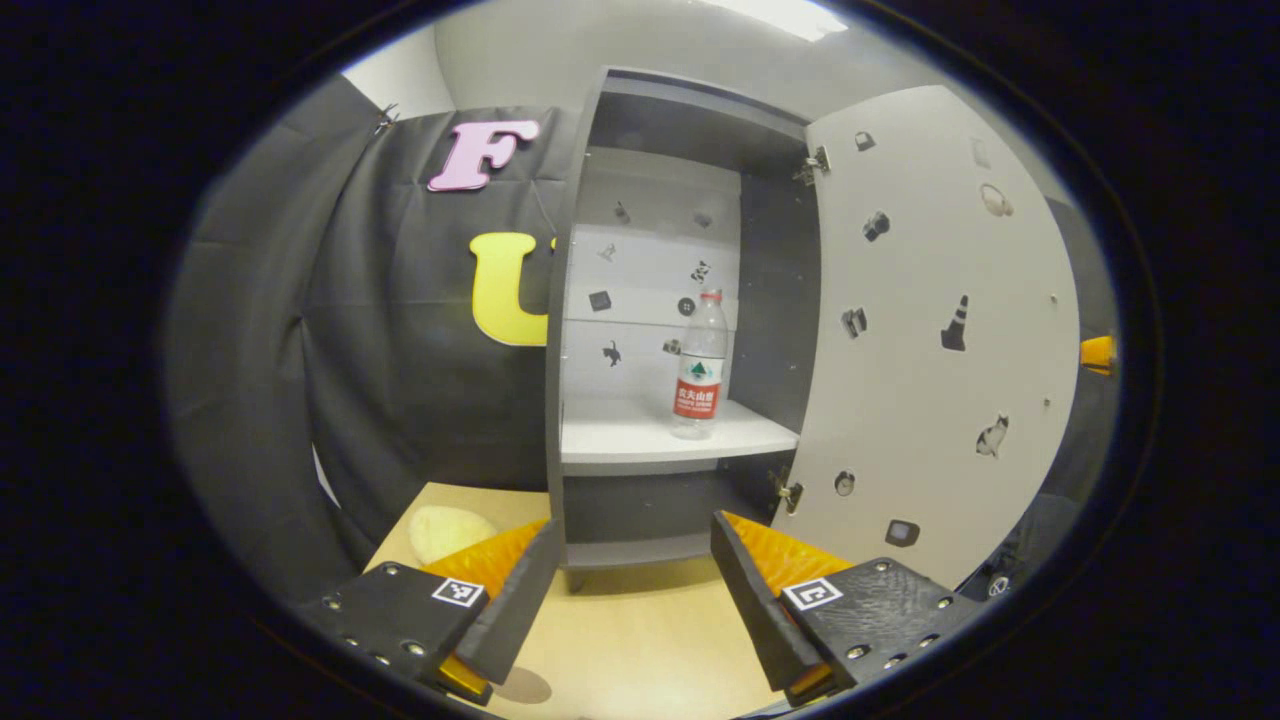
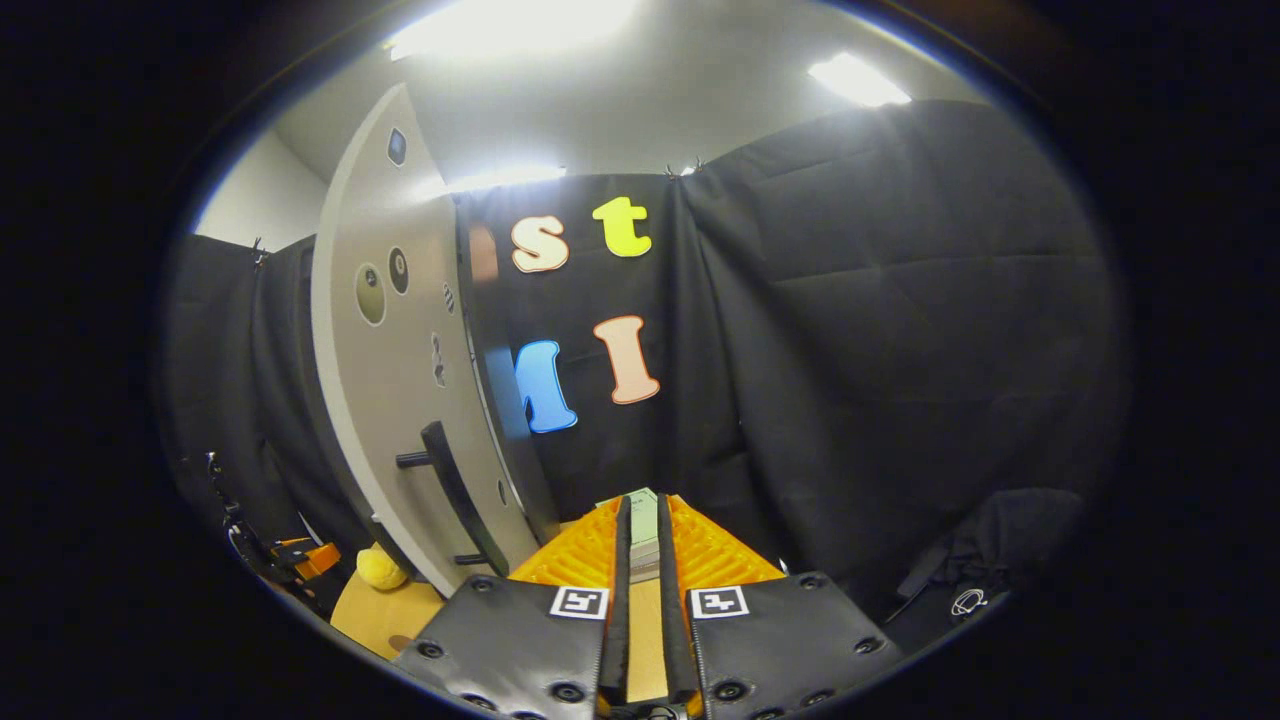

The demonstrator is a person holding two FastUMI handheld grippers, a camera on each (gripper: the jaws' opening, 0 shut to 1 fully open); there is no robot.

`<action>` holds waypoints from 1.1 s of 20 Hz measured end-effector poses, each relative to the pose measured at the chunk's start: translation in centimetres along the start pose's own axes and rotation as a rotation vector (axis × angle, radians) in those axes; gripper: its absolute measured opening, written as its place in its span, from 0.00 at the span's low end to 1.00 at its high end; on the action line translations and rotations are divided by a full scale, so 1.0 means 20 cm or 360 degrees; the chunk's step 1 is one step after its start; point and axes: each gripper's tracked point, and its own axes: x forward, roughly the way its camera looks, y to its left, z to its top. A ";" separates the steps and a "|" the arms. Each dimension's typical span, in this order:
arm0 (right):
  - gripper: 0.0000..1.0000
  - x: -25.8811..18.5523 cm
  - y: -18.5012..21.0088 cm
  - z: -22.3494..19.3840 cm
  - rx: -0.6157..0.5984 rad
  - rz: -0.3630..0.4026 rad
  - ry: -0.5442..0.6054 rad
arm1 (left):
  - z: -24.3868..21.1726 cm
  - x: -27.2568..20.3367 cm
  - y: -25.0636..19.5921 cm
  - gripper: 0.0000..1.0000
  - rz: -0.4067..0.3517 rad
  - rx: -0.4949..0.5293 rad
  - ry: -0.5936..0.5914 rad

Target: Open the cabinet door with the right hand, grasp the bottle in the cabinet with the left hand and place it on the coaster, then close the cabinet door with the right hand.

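Standing wide open, the door (image 1: 930,330) shows the first step is done: its inner face swings out to the right in the left gripper view, and the cabinet (image 1: 600,300) interior is exposed. The bottle (image 1: 699,366) stands upright on the white shelf (image 1: 620,435), toward the shelf's right front, untouched. The left gripper (image 1: 635,590) hangs in front of the cabinet, below the shelf, fingers spread apart and empty, roughly lined up with the bottle but well short of it. A pale round thing (image 1: 445,532) lies on the table (image 1: 640,650) to the left, likely the coaster. The right gripper (image 2: 640,540) is nearly closed on nothing, beside the door, apart from its handle (image 2: 455,495). Grasping, placing on the coaster and closing the door all remain.
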 end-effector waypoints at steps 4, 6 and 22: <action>0.31 0.23 -0.07 -0.09 0.0056 -0.0036 0.0081 | 0.15 0.10 -0.08 0.88 -0.0016 0.0008 -0.0058; 0.32 0.33 -0.08 -0.14 0.0048 -0.0031 0.0122 | 0.20 0.18 -0.09 0.88 -0.0013 -0.0014 -0.0058; 0.96 0.83 -0.18 -0.24 0.0141 0.0041 0.0182 | 0.54 0.98 -0.24 0.92 -0.0010 0.0120 -0.0143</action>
